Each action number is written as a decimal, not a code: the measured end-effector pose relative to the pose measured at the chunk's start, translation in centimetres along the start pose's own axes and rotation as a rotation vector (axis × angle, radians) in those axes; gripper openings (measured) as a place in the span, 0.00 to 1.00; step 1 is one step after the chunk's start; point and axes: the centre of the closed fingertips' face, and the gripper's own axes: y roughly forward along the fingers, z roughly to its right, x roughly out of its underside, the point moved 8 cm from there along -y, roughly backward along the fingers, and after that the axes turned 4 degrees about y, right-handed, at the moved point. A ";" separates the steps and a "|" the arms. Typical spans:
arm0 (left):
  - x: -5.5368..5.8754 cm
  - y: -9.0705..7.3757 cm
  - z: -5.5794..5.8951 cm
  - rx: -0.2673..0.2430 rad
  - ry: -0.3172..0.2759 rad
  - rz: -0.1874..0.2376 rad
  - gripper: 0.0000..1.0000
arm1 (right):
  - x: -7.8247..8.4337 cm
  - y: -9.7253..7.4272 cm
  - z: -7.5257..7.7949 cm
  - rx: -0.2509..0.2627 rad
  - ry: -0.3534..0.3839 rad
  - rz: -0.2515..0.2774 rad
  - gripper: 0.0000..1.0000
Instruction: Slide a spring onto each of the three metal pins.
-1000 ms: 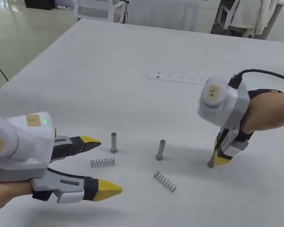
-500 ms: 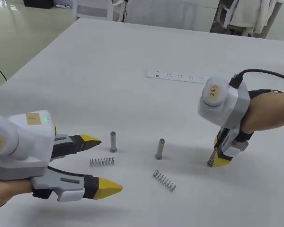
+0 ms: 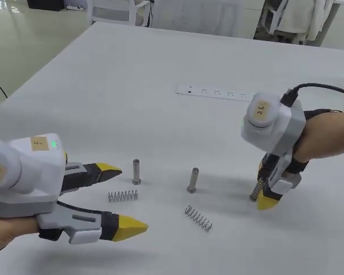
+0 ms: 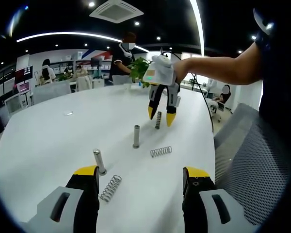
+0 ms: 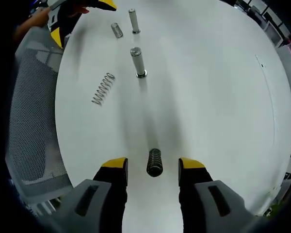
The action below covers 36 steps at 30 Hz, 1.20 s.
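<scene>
The right gripper (image 3: 266,200) points straight down at the white worktable (image 3: 103,86). Its yellow-tipped jaws are spread on either side of a spring-clad pin (image 3: 255,189), an upright silver metal pin with a coiled steel spring over it. In the right gripper view both jaws stand clear of the coil, holding nothing.

The left gripper (image 3: 119,199) hangs low at the near left of the table, its jaws wide apart and empty. Just ahead of its tips a bare silver metal pin (image 3: 136,171) stands upright, with a loose grey wire spring (image 3: 122,196) lying flat beside its foot. A second bare pin (image 3: 192,180) stands between the two grippers. A second loose spring (image 3: 198,218) lies near it on the table, not touching. A white power strip (image 3: 215,91) lies farther back.
</scene>
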 end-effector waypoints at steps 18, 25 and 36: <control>-0.1 0.1 -0.1 0.005 0.007 0.000 0.65 | 1.6 -1.5 -0.8 0.049 0.064 0.079 0.48; -0.2 0.1 -0.1 0.008 0.009 0.001 0.65 | 2.4 -1.9 -1.5 0.061 0.088 0.102 0.48; -0.3 0.1 0.0 0.013 0.017 -0.002 0.65 | 3.4 -2.3 -2.7 0.073 0.118 0.132 0.48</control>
